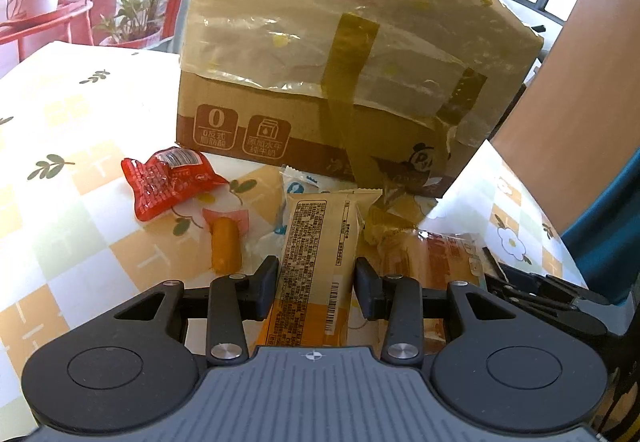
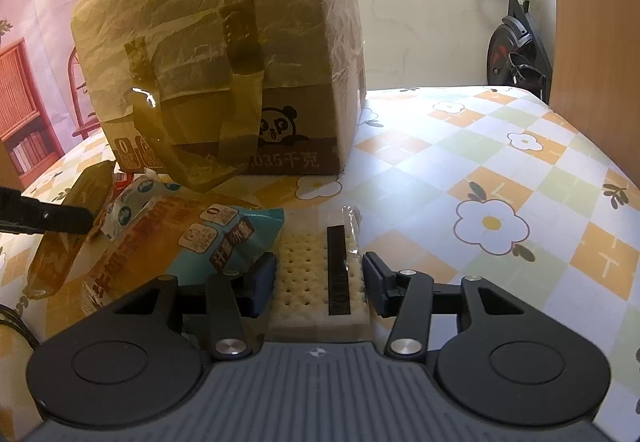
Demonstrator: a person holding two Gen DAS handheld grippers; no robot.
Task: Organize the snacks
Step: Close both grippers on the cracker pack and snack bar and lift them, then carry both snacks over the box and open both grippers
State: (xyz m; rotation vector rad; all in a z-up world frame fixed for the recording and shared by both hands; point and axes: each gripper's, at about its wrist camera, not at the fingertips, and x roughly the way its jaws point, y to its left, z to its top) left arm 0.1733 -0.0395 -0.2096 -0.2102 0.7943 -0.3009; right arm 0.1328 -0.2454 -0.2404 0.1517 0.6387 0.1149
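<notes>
In the left wrist view my left gripper (image 1: pixel 316 278) is shut on a long yellow snack packet (image 1: pixel 316 242) with a barcode, its fingers pressing both sides. A red snack packet (image 1: pixel 166 181), a small orange sausage snack (image 1: pixel 226 244) and an orange-wrapped bread pack (image 1: pixel 440 258) lie on the table before the taped cardboard box (image 1: pixel 352 53). In the right wrist view my right gripper (image 2: pixel 320 282) is shut on a clear pack of white crackers (image 2: pixel 316 278). A teal and orange bread pack (image 2: pixel 180 242) lies to its left, in front of the box (image 2: pixel 224 53).
The table (image 2: pixel 500 169) has a checked floral cloth. The other gripper's black finger (image 2: pixel 44 219) reaches in from the left. A brown panel (image 1: pixel 580 101) and teal chair stand at the right; plants and red chairs lie beyond the table. An exercise bike (image 2: pixel 516 37) stands behind.
</notes>
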